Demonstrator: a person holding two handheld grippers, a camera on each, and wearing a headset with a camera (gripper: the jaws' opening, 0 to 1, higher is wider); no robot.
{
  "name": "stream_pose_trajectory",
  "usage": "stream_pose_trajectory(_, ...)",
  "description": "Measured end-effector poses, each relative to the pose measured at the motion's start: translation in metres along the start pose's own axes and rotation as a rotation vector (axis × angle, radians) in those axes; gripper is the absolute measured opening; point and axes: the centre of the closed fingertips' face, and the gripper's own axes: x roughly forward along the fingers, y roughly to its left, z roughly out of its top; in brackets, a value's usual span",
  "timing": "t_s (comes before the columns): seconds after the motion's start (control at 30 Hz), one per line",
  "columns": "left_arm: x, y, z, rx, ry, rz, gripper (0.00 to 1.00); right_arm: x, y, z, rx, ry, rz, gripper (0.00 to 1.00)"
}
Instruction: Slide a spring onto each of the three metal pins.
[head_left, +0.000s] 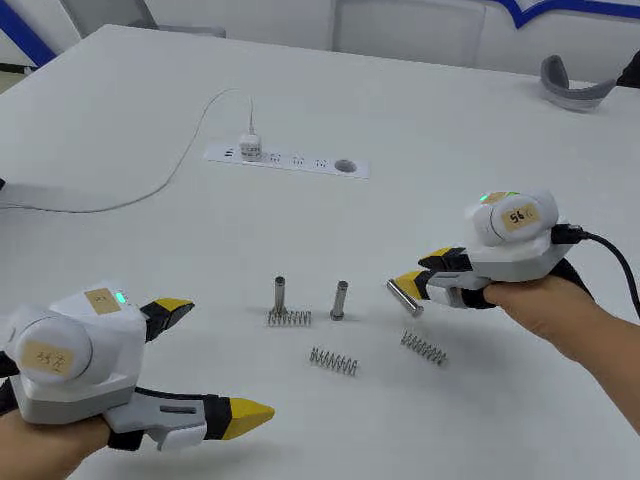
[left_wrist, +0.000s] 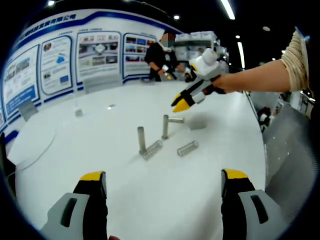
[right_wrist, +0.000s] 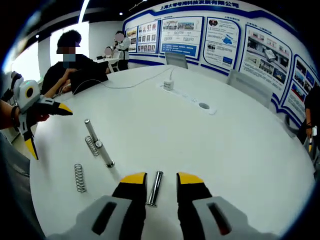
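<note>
In the head view, the left gripper (head_left: 210, 358) sits low at the near left, held in a hand at the frame's bottom edge, its yellow-tipped jaws spread wide and empty, pointing right toward the parts. The right gripper (head_left: 412, 284) comes in from the right on a bare forearm, its tips pointing left and down over a tilted loose pin (head_left: 405, 298). Two upright pins (head_left: 280, 294) (head_left: 339, 299) stand side by side on the white table (head_left: 120, 120). One spring (head_left: 289, 318) lies at the foot of the left pin, a second spring (head_left: 333, 361) lies nearer, and a third spring (head_left: 424, 347) lies below the right gripper. A power strip (head_left: 287, 159) lies farther back. In the left gripper view, the jaws rise far apart with nothing between them, aimed at the upright pins, while the right gripper reaches in from the upper right. In the right gripper view, the jaws stand a little apart astride the loose pin, with bare table showing between the pin and one jaw, so it is not clamped. The left gripper shows at the left, gaping.
</note>
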Motion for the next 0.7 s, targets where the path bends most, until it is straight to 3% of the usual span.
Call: stream_pose_trajectory(0.7, 0.002, -0.002, -0.003, 0.005, 0.012, -0.007, 0.96, 0.023, 0.003, -0.01, -0.003, 0.102, -0.002, 0.14)
